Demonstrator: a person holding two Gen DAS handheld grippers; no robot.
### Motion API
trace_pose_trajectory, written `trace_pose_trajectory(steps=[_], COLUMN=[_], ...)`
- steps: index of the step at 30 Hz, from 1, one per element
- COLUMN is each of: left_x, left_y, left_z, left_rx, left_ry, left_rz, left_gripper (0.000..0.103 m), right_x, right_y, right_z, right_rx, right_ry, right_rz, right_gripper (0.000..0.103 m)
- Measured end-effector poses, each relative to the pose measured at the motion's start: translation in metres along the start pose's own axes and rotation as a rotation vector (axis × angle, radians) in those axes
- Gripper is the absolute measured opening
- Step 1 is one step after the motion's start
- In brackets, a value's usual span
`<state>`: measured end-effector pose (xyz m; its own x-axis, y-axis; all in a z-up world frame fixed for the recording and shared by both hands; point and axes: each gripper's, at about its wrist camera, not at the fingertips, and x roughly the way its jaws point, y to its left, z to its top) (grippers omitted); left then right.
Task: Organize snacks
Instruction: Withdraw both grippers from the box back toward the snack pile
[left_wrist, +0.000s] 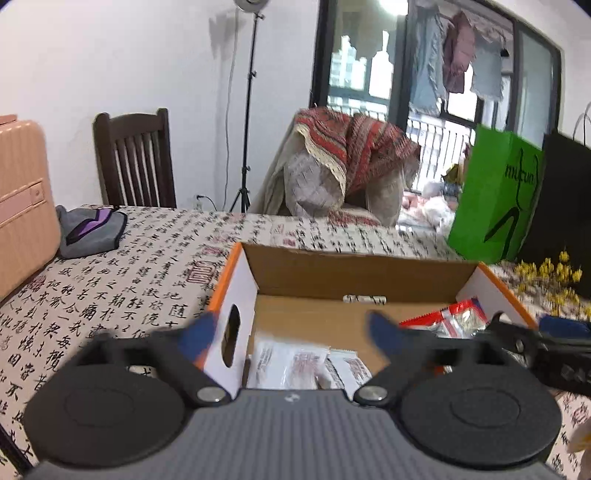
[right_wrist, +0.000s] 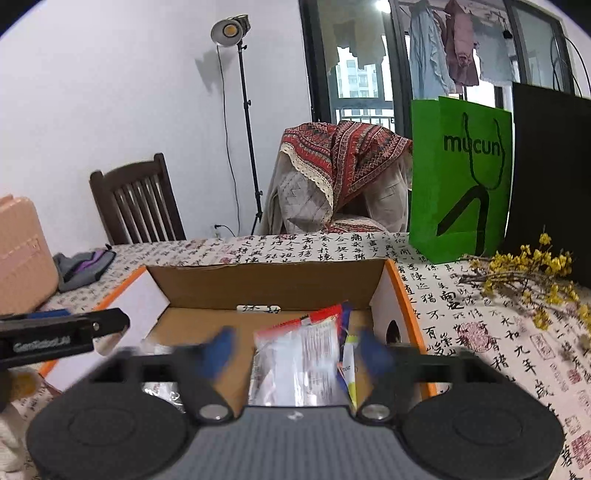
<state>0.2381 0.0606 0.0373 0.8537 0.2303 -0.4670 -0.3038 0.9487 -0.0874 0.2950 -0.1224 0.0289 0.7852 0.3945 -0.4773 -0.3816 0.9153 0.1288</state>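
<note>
Both my tongs wide, nothing held: left gripper (left_wrist: 291, 334) w/ white packets (left_wrist: 291, 363) below, right gripper (right_wrist: 297, 349) above red-topped packet (right_wrist: 301, 354) in box (right_wrist: 273, 282). Next: withdraw clear of walls.

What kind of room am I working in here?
Most likely a home dining or living room: a tablecloth-covered table, a wooden chair, and laundry hanging on a balcony behind.

Left claw (left_wrist: 291, 332) black with blue fingertips (left_wrist: 384, 332), grey ribbed body, silver pivot screws, round black discs
</note>
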Motion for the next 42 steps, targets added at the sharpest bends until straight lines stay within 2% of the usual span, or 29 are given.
trace_pose_trajectory(steps=[1, 9, 18, 31, 42], left_x=[-0.004, -0.018, -0.049, -0.111, -0.136], left_y=[0.001, 0.001, 0.012, 0.058, 0.081], left_z=[-0.001, -0.002, -0.014, -0.052, -0.098], left_rx=[-0.008, -0.007, 0.03, 0.002, -0.023], left_ry=[-0.021, -0.037, -0.051, -0.067, -0.041], left_rz=[-0.002, -0.01, -0.062, -0.091, -0.079], left_gripper=[0.103, 0.103, 0.103, 0.103, 0.103], right_x=[-0.003, -0.013, -0.042, -0.12, -0.148], right_y=[-0.001, -0.012, -0.019, -0.021, -0.014], right_z=[-0.001, -0.006, -0.019, -0.065, -0.105], right_rx=[0.002, 0.027, 0.011, -0.045, -0.036], right_ry=[-0.008, -0.018, -0.019, -0.056, -0.054], right_rz=[0.002, -0.023, -0.044, -0.025, -0.017], right_gripper=[0.103, 0.103, 0.103, 0.103, 0.103])
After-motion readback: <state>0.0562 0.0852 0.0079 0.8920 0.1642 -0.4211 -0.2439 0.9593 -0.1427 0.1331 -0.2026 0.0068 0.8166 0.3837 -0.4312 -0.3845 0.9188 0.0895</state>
